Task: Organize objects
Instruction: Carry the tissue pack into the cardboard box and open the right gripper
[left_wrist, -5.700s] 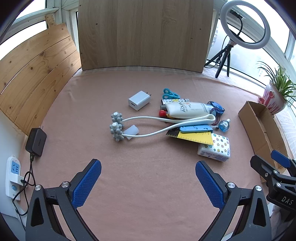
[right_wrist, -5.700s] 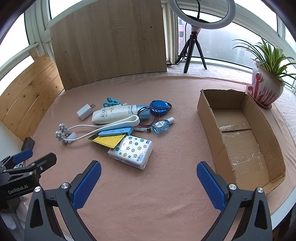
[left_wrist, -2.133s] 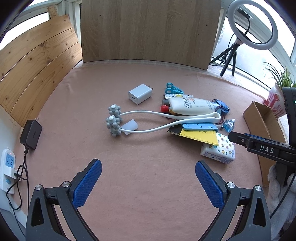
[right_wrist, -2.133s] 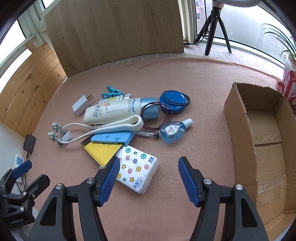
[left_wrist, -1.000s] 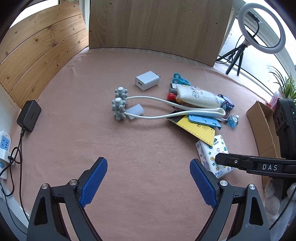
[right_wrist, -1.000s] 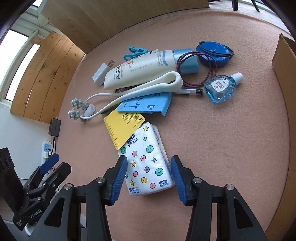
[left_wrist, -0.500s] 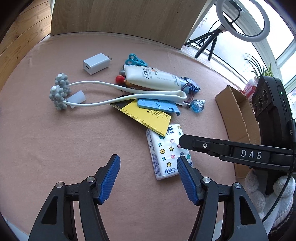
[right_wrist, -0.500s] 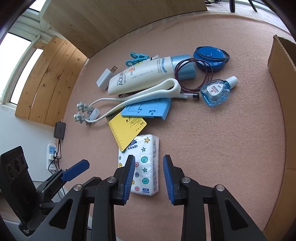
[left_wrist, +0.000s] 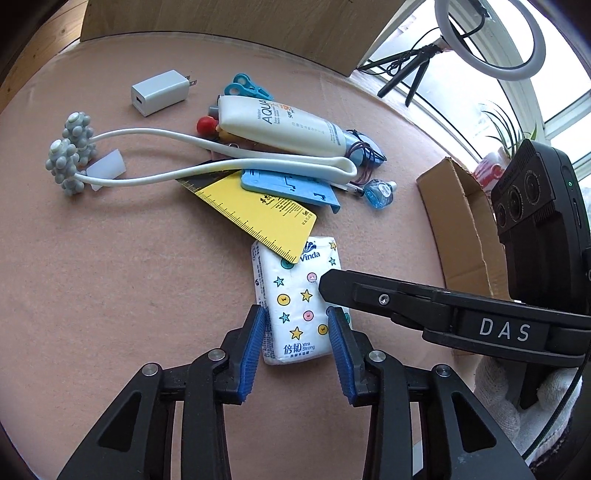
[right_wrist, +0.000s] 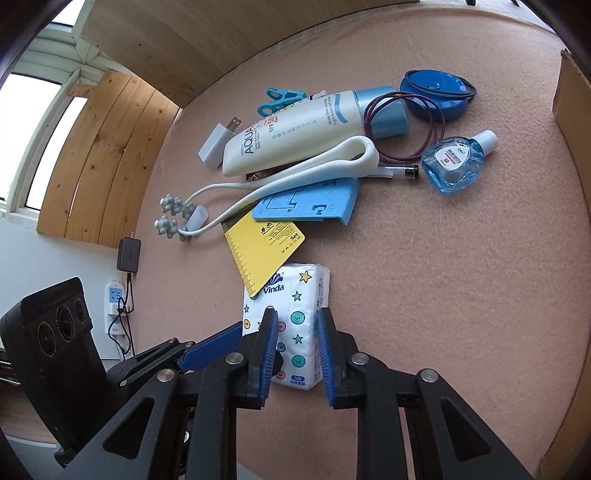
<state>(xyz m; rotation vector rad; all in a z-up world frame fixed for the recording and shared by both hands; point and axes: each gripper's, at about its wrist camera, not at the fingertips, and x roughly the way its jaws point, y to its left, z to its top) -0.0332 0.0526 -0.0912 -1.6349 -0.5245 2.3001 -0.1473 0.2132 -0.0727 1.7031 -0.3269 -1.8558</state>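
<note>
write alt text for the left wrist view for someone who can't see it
The left gripper straddles a star-patterned tissue pack on a pink table, the right gripper reaching over it. A yellow ruler overlaps the pack's far end.

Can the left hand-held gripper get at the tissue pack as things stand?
Probably yes: the left hand-held gripper already straddles the tissue pack, though the right hand-held gripper crowds it and the yellow ruler overlaps its far end.

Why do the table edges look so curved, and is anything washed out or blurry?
Left wrist view: the fisheye lens bows the table edge, the window behind the ring light is blown out white, and the tissue pack is sharp. Right wrist view: same bending, with dark corners, a bright window at left, and a crisp sunscreen tube label.
</note>
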